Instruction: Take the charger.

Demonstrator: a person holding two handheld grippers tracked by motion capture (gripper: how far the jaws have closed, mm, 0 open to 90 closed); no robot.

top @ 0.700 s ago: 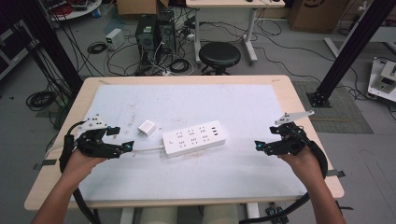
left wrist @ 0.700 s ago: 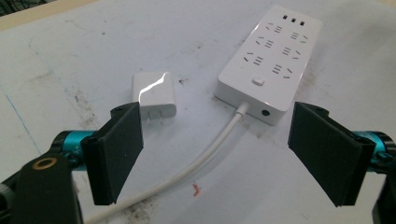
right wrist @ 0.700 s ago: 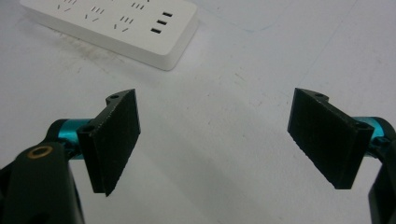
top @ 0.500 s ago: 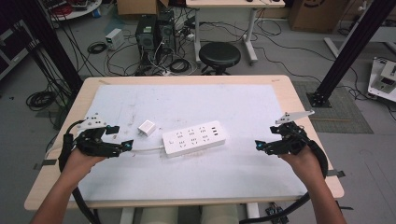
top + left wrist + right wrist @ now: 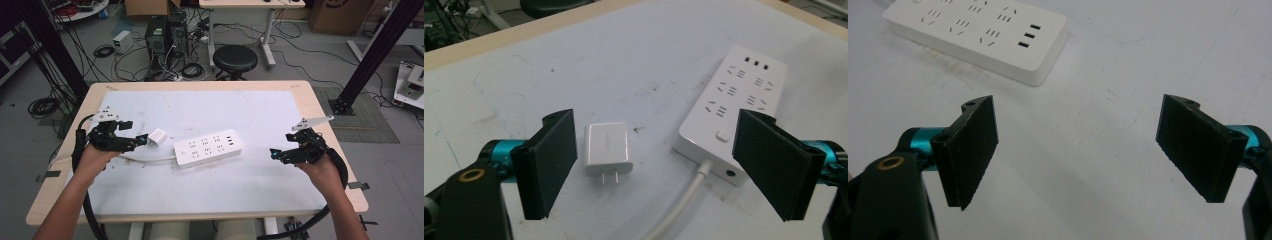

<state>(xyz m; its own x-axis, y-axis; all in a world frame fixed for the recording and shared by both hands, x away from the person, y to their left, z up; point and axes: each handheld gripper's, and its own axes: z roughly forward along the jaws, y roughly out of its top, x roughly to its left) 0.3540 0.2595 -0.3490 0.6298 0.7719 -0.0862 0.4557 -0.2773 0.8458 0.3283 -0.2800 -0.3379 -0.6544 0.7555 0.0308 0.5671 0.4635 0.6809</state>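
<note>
A small white charger [image 5: 157, 137] lies flat on the white mat, its two prongs [image 5: 606, 176] pointing toward me. Just right of it is a white power strip [image 5: 208, 147] with a white cable [image 5: 145, 160] running left. My left gripper [image 5: 136, 141] is open. In the left gripper view [image 5: 659, 165] the charger [image 5: 608, 148] lies between the jaws, close to the left one, touching neither. The strip's switch end [image 5: 723, 136] sits near the right jaw. My right gripper [image 5: 276, 154] hovers open to the right of the strip, with bare mat between its jaws [image 5: 1083, 150].
The mat [image 5: 250, 112] covers most of a wooden table [image 5: 310, 95]. A black stool [image 5: 235, 59], computer towers [image 5: 165, 32] and loose cables are on the floor behind the table. A black frame leg [image 5: 380, 50] rises at the right.
My left gripper has edged forward, closer to the charger. The right gripper, charger and strip have kept their places.
</note>
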